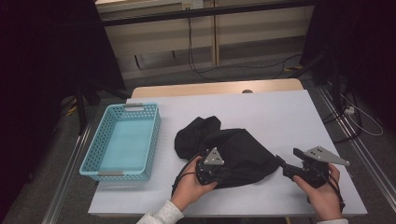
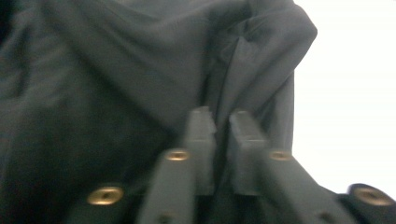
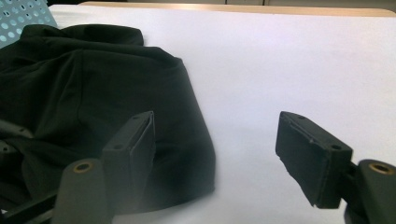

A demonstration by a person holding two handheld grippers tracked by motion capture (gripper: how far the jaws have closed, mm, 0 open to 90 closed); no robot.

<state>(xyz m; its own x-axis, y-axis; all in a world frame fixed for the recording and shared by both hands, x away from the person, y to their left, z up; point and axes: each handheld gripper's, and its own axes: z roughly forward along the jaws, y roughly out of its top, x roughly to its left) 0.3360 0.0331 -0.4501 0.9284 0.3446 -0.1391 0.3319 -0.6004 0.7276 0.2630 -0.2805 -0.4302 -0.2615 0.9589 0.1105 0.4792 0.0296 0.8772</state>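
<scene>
A crumpled black cloth (image 1: 233, 144) lies in the middle of the white table (image 1: 280, 112). My left gripper (image 1: 218, 167) is at the cloth's near edge. In the left gripper view its jaws (image 2: 222, 123) stand almost together, with a fold of the cloth (image 2: 116, 70) pinched in the narrow gap. My right gripper (image 1: 287, 155) sits low over the table at the cloth's right tip. Its jaws (image 3: 215, 126) are wide apart. The cloth's edge (image 3: 93, 79) lies by its left jaw, and no pad presses on it.
A light blue perforated basket (image 1: 156, 135) stands to the left of the cloth, and its corner (image 3: 23, 11) shows in the right gripper view. White table surface (image 3: 280, 56) spreads to the right and behind. A strip of wooden tabletop (image 1: 210, 88) runs along the far edge.
</scene>
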